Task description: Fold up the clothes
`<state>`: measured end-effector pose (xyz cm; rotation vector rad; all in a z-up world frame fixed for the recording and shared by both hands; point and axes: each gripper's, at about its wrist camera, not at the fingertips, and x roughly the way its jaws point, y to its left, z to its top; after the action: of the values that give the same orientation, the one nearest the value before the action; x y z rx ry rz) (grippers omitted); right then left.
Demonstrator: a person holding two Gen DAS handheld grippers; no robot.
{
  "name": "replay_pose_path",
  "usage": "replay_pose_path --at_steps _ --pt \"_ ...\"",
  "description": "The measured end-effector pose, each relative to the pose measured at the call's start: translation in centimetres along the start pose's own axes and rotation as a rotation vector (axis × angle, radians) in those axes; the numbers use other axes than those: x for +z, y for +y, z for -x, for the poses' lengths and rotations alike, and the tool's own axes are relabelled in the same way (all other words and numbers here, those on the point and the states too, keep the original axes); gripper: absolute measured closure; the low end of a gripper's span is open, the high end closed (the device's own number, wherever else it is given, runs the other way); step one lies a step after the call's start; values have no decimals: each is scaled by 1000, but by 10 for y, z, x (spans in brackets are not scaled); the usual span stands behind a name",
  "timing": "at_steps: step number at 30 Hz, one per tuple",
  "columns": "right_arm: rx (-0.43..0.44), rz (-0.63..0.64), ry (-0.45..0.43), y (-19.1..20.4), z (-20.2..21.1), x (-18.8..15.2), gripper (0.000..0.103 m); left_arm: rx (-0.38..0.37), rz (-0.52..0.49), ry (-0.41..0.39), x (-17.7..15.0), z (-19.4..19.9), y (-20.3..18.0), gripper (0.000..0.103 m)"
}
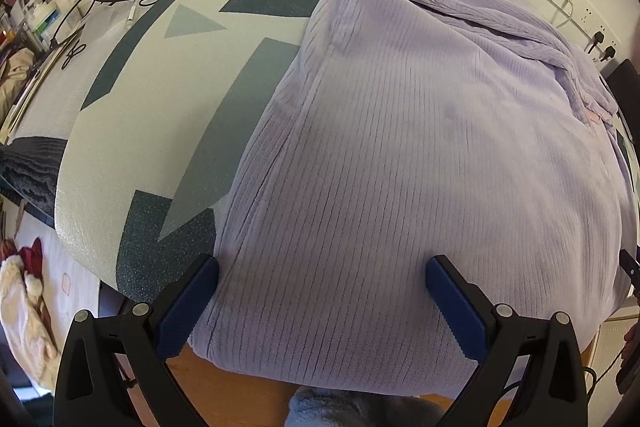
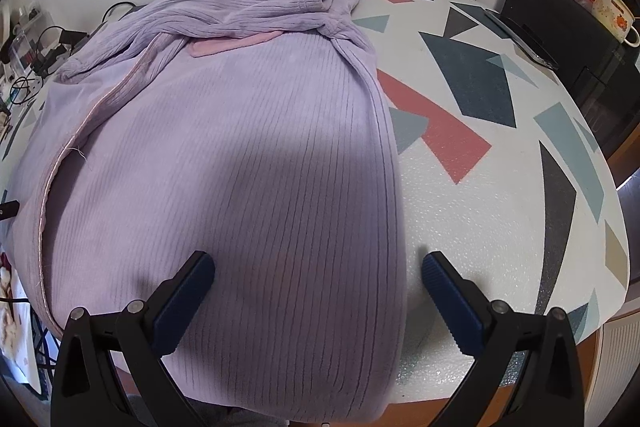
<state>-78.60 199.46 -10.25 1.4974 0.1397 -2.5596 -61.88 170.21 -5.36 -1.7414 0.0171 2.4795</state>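
Both hand-held grippers [image 1: 322, 277] [image 2: 318, 273] wide open (empty) above lilac garment [image 1: 420, 147].

Both wrist views look forward and down from close above the near table edge, sharing the lilac garment [image 1: 420, 147].

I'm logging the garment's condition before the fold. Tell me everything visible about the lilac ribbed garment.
The lilac ribbed garment looks like soft plush fabric with fine lengthwise ribs and pink edge trim. It lies spread on the patterned mat, its far end bunched and twisted, its near end reaching the table's front. Both tools are open above it; contact cannot be told.
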Motion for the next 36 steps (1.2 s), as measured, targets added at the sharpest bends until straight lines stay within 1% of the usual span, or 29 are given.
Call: replay_pose_path --at_steps 7,14,18,20,22,23,24,25,26,28,29,32,36 --pt "5 -3 -17 -2 0 -1 0 -6 -1 33 9 -3 5 0" --pt "13 -24 -29 -4 4 -6 0 -17 -1 30 15 -5 13 0" --pt "50 -69 -55 -9 13 -16 0 -28 -50 41 21 -4 17 0" --pt "66 -105 -68 -14 18 -23 0 -68 -95 9 21 6 19 2" --pt "73 -152 -71 -19 22 -29 0 -96 -121 -59 19 22 34 2" --pt "74 -178 -73 -22 24 -32 0 -105 -110 -72 19 25 46 2" --pt "77 -204 -73 -25 25 -34 0 -122 -82 -69 19 27 59 2" --pt "77 -223 -69 -27 25 -35 0 -138 -53 -62 18 27 71 2" --pt "77 -237 -63 -29 24 -36 0 -152 -23 -37 14 23 75 5" --pt "54 -236 -60 -27 23 -36 0 -166 -4 10 -1 18 70 15" --pt "39 -230 -55 -25 22 -36 0 -169 -1 29 -8 16 67 23" --pt "16 -196 -41 -17 21 -39 0 -108 -107 12 -15 12 47 24" --pt "-1 -136 -24 -5 21 -46 0 -111 -87 19 -17 9 38 24"
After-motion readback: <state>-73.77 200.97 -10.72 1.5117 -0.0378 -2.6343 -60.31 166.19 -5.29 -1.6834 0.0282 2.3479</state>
